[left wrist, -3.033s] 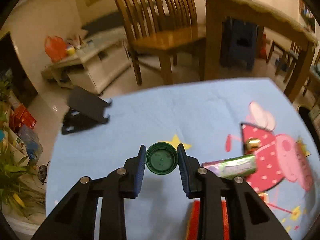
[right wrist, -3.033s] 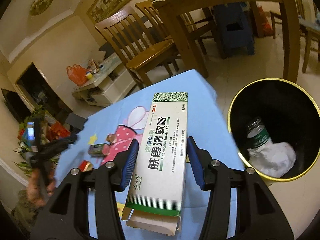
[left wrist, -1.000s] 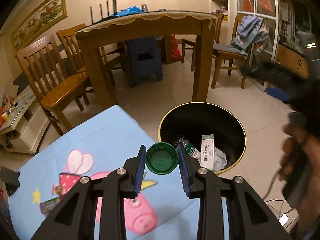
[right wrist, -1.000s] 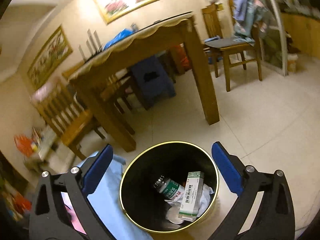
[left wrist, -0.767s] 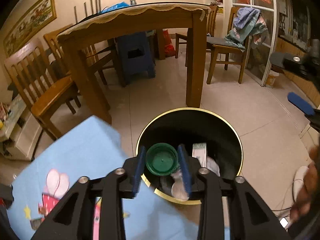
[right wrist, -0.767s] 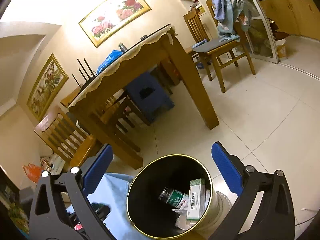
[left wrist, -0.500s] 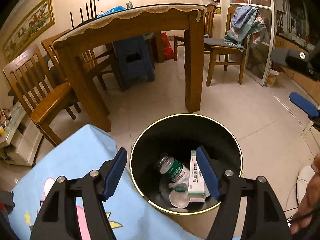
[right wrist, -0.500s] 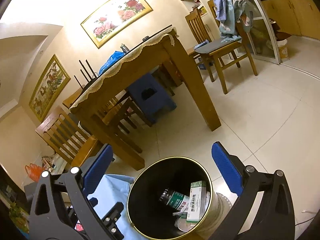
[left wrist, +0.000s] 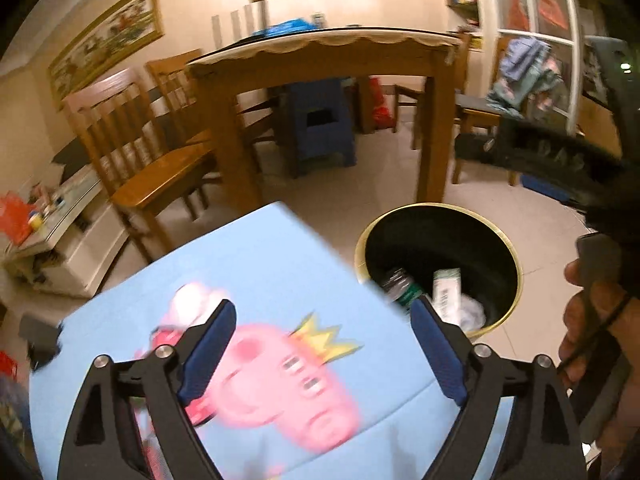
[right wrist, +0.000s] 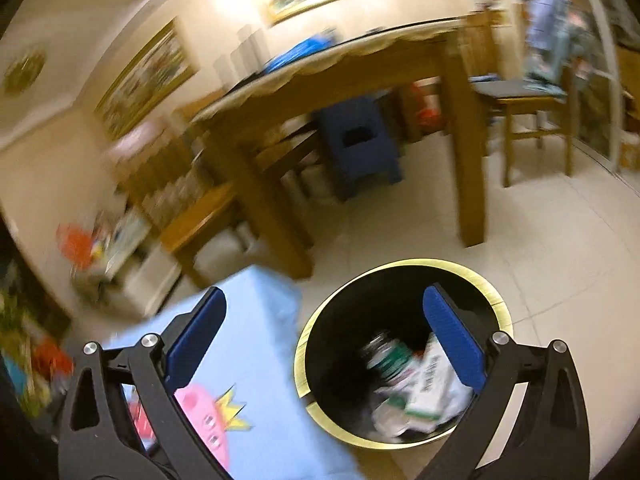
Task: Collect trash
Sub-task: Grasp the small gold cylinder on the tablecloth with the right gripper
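A black trash bin with a gold rim (left wrist: 508, 248) (right wrist: 500, 308) stands on the floor beside the blue cartoon tablecloth (left wrist: 248, 264) (right wrist: 256, 344). Inside it lie a green-and-white medicine box (left wrist: 446, 290) (right wrist: 430, 380), a green-labelled bottle (left wrist: 400, 286) (right wrist: 386, 356) and white crumpled paper (left wrist: 474, 312). My left gripper (left wrist: 320, 352) is open and empty above the table's corner, left of the bin. My right gripper (right wrist: 324, 340) is open and empty, over the bin's left rim. It also shows, held in a hand, at the right of the left wrist view (left wrist: 560, 160). Both views are blurred.
A wooden dining table (left wrist: 320, 56) (right wrist: 340, 80) with chairs (left wrist: 152, 152) and a blue stool (left wrist: 320, 124) (right wrist: 356, 144) stands behind the bin on the tiled floor. A white low cabinet (left wrist: 60, 236) is at the left. Small red items (left wrist: 164, 336) lie on the cloth near my left gripper.
The left gripper has opened and dropped the green cap into the bin, then swung left, back over the table. The right gripper stays open and has tilted down and left over the bin.
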`<state>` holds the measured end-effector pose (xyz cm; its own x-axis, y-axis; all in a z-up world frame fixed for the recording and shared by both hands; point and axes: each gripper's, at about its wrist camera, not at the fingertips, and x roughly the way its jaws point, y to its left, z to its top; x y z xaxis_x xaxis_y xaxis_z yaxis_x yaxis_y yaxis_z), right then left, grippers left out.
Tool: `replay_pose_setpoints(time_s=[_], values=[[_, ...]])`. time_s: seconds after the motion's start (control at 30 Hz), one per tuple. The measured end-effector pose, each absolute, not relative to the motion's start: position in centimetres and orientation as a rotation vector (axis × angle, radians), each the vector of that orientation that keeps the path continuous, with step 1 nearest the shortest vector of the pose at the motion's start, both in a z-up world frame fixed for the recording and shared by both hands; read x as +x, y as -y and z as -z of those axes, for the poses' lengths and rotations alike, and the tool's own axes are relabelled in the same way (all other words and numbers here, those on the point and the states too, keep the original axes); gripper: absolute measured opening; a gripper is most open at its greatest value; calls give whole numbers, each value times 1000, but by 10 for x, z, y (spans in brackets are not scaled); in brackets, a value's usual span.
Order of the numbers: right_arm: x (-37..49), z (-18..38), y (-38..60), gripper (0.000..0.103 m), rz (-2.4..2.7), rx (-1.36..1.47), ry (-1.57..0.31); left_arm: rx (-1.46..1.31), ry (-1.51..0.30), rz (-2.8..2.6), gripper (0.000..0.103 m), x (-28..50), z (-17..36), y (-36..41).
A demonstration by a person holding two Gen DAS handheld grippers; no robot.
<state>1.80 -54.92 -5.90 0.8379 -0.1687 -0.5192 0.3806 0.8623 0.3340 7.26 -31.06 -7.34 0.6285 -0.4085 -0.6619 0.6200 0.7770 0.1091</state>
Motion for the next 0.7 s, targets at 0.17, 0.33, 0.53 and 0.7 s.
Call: replay_pose_setpoints(time_s=[0.17, 0.33, 0.53, 0.7], values=[[59, 77, 444, 97, 45, 239, -650, 302, -682, 445, 94, 77, 81, 194], [77, 93, 355, 88, -189, 99, -764, 221, -717, 254, 96, 93, 91, 60], [115, 106, 279, 87, -261, -93, -853, 150, -715, 43, 96, 101, 98, -45], [166, 121, 266, 58, -224, 63, -972, 119, -739, 26, 96, 105, 105, -56]])
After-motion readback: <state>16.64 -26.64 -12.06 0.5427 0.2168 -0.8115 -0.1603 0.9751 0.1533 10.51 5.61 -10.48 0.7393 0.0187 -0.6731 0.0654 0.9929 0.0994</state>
